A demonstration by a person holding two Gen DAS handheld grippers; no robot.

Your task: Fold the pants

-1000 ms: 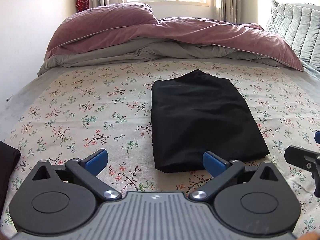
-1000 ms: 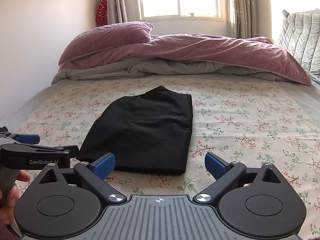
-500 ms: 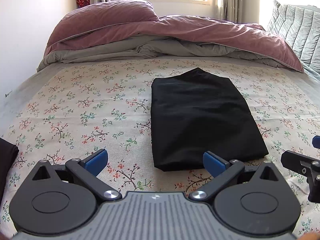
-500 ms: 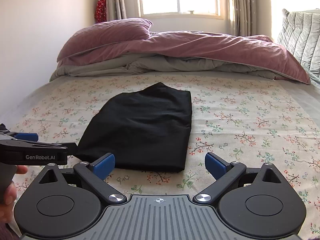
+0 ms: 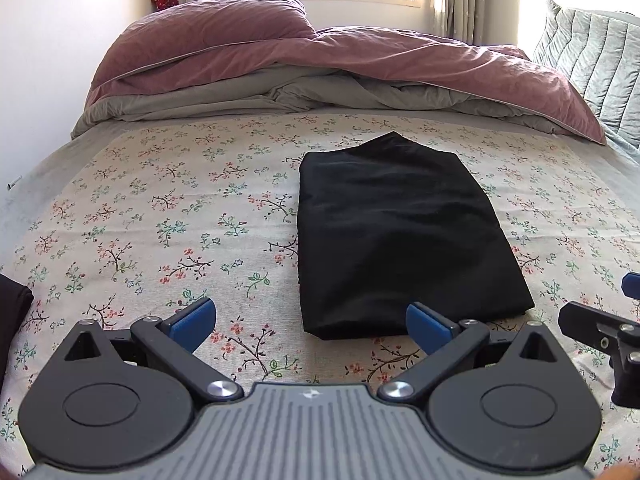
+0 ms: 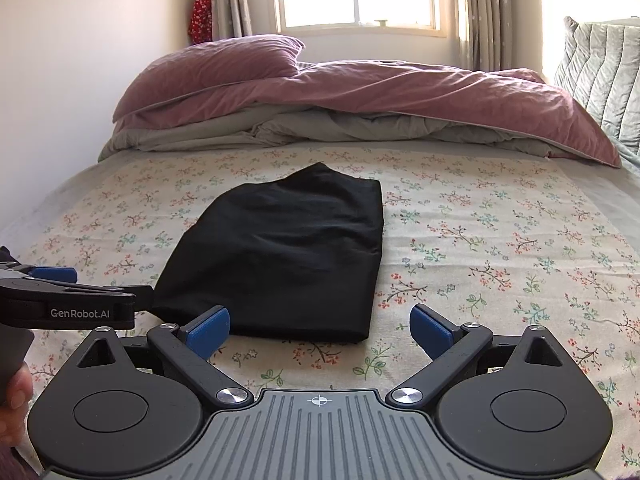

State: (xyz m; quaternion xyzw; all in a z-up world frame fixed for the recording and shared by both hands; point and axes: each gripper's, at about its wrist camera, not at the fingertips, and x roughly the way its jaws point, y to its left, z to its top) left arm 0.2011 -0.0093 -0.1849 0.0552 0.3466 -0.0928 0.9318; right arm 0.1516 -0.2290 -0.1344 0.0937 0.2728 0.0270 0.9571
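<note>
The black pants lie folded into a compact rectangle on the floral bed sheet; they also show in the right wrist view. My left gripper is open and empty, held just short of the pants' near edge, toward their left corner. My right gripper is open and empty, just short of the near edge toward the right corner. Each gripper shows at the edge of the other's view.
A rumpled pink and grey duvet with a pillow lies across the head of the bed. A quilted grey cushion stands at the right. Another dark cloth lies at the left edge. A wall runs along the left.
Both grippers have drawn back and risen slightly from the folded pants, staying open. The pants have not moved.
</note>
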